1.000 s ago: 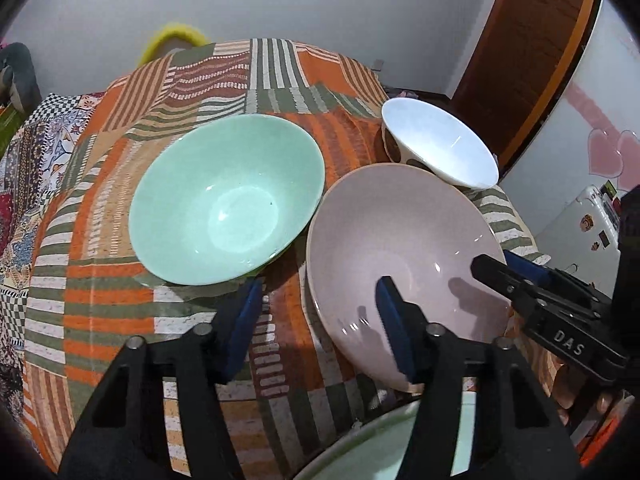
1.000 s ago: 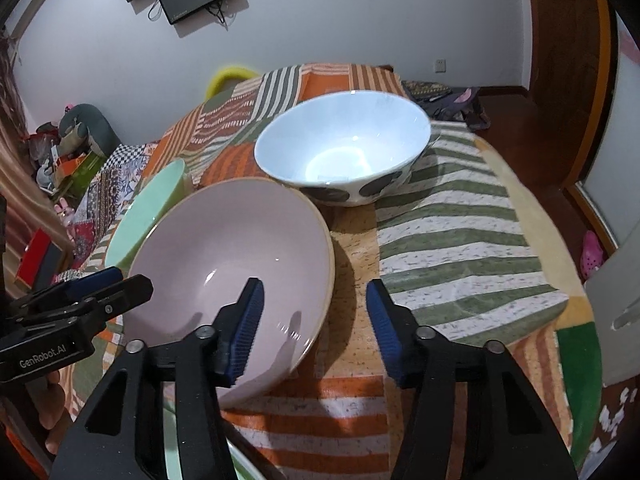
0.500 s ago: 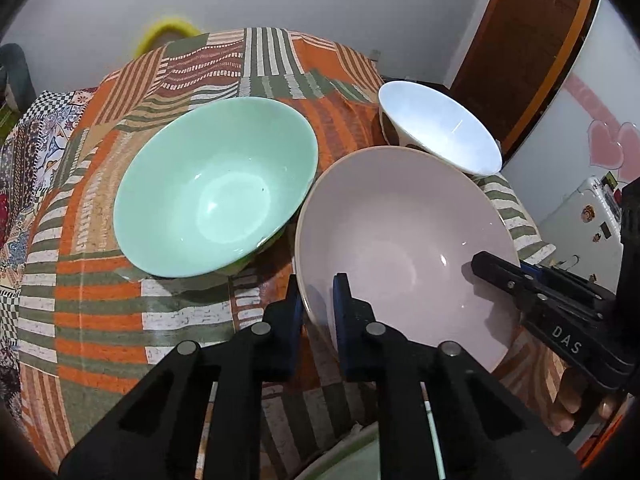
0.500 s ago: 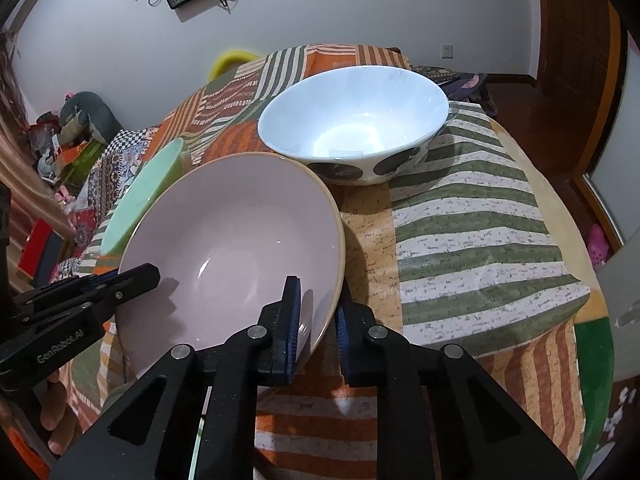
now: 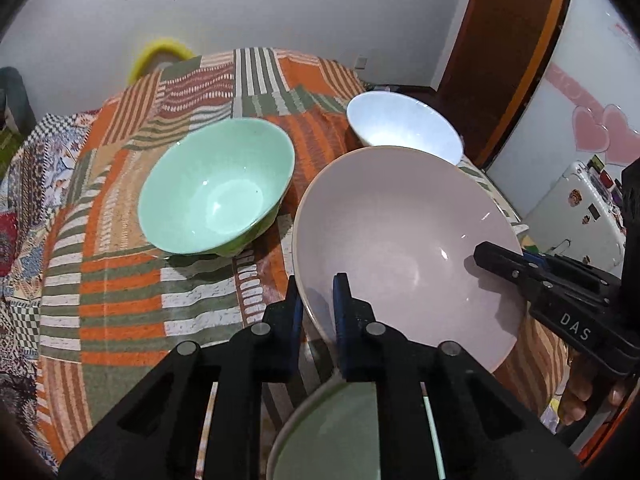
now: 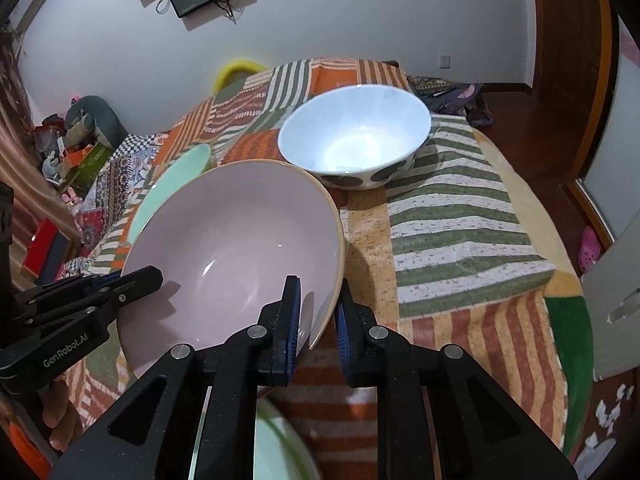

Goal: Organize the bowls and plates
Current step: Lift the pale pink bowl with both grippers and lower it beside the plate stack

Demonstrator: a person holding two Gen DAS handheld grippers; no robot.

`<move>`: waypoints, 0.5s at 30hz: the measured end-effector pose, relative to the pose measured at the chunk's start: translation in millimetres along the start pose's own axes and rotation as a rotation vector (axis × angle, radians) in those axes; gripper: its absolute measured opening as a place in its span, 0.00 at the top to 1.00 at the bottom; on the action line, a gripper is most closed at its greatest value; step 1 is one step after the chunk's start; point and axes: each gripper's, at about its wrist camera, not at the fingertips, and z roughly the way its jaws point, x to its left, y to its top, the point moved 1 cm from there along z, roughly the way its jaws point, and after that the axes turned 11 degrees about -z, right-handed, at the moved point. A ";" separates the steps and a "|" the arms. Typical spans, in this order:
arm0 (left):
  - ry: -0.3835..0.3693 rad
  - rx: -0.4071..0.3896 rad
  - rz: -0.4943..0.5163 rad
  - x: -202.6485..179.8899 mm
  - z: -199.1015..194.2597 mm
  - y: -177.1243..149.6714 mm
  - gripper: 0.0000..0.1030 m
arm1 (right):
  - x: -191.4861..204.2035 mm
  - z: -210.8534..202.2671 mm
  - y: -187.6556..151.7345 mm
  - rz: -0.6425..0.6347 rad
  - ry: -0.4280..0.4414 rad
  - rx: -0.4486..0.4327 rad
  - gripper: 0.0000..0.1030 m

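A large pale pink bowl (image 5: 400,240) is held off the striped cloth by both grippers. My left gripper (image 5: 316,304) is shut on its near left rim. My right gripper (image 6: 318,312) is shut on its right rim; the bowl (image 6: 240,252) tilts in that view. A mint green bowl (image 5: 216,188) stands on the cloth to the left. A white bowl with dark spots (image 6: 356,140) stands behind on the right. A green plate (image 5: 352,432) lies below the grippers.
The striped orange and green cloth (image 5: 120,300) covers a rounded table. Its right edge (image 6: 560,280) drops to the wooden floor. A wooden door (image 5: 500,40) stands at the back right. A white fridge (image 5: 576,216) is on the right.
Both grippers went from open to shut on the pink bowl's rim. The bowl has risen off the cloth and moved toward me.
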 end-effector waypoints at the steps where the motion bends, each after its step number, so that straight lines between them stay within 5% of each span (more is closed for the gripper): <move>1: 0.003 -0.010 0.004 -1.2 -6.1 -1.5 0.87 | 1.9 -2.2 -0.6 -0.001 0.000 -0.004 0.85; 15: -0.013 -0.108 -0.010 11.9 -89.0 -23.8 0.87 | 38.2 -59.7 -2.8 -0.052 0.009 -0.118 0.84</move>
